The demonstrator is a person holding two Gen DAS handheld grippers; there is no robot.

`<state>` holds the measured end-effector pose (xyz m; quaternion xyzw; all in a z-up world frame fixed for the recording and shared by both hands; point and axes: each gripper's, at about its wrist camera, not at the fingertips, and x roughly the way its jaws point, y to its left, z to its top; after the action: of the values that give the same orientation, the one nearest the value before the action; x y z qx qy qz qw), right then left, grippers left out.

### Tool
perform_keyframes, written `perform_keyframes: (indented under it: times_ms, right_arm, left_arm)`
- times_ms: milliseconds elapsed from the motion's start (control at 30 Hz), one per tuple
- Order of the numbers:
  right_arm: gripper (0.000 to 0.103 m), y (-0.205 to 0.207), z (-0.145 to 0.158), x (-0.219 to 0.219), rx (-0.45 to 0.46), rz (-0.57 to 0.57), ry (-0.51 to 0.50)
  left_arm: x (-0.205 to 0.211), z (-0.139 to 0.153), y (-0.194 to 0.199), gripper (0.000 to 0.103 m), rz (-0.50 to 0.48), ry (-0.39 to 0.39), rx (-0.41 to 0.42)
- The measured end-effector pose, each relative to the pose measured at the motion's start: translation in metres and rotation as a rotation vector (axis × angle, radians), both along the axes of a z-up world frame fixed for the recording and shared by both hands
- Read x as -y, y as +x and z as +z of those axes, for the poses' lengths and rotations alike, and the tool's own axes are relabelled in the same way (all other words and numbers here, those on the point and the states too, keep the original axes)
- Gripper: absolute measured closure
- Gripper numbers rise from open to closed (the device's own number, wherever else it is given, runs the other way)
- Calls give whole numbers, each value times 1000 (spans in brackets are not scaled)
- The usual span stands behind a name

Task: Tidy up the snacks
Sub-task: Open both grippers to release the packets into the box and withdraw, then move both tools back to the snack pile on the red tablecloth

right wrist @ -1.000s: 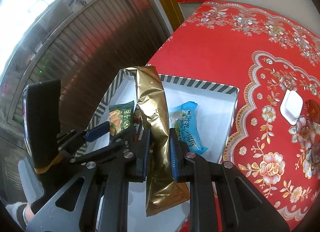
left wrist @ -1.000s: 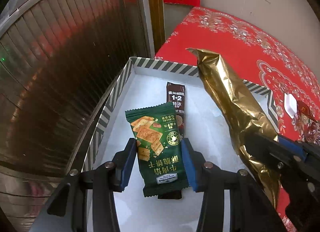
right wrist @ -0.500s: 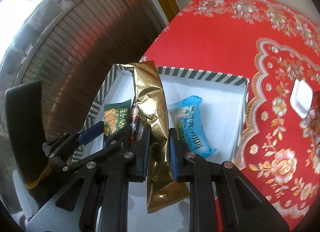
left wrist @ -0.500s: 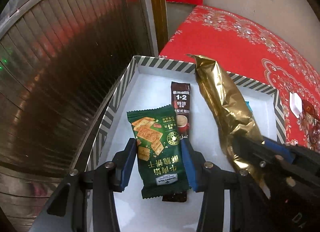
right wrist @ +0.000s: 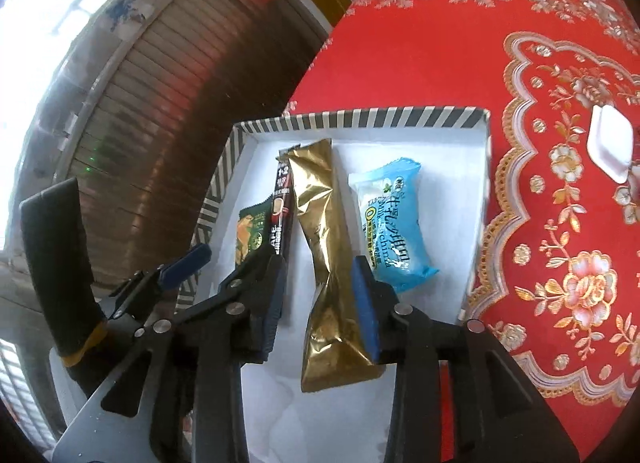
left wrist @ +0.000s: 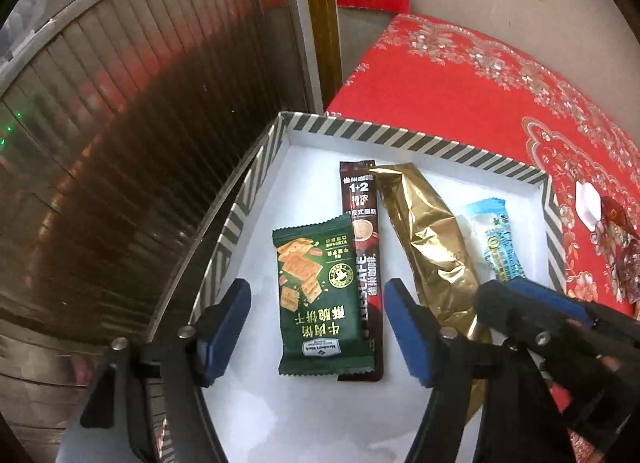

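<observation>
Over the striped box (left wrist: 400, 139), both grippers' jaws have just been opening: left gripper (left wrist: 316, 331) straddles the green biscuit pack (left wrist: 316, 295), right gripper (right wrist: 320, 303) the gold packet (right wrist: 324, 247), neither gripped.

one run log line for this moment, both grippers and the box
left gripper: just opened, green biscuit pack released | right gripper: just opened, gold packet released | striped box: four snacks inside

Green (left wrist: 316, 295), brown (left wrist: 362, 247), gold (left wrist: 428, 239), blue packets (left wrist: 496, 247) apparently lie flat in the striped box (left wrist: 400, 139).
</observation>
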<state>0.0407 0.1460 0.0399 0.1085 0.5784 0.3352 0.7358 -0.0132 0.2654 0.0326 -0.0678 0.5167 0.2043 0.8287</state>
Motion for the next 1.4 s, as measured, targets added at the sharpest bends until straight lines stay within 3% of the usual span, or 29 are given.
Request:
perform_keyframes:
  times_ms: [100, 200, 267, 533, 1000, 1400]
  right_arm:
    - [69, -1, 12, 12, 25, -8, 31]
    - [69, -2, 26, 28, 69, -15, 29]
    - [61, -3, 34, 42, 101, -24, 11]
    - [60, -1, 42, 113, 150, -130, -50]
    - [60, -3, 42, 251, 117, -360, -104]
    - [60, -11, 30, 321, 81, -432, -126]
  left_arm:
    - [4, 8, -2, 30, -3, -7, 12]
    - [14, 18, -1, 22, -24, -19, 38]
    - [24, 24, 1, 22, -49, -15, 50]
    - [70, 32, 20, 22, -137, -36, 57]
    - [170, 37, 62, 22, -316, -65, 46]
    - [214, 14, 123, 22, -456, -97, -30]
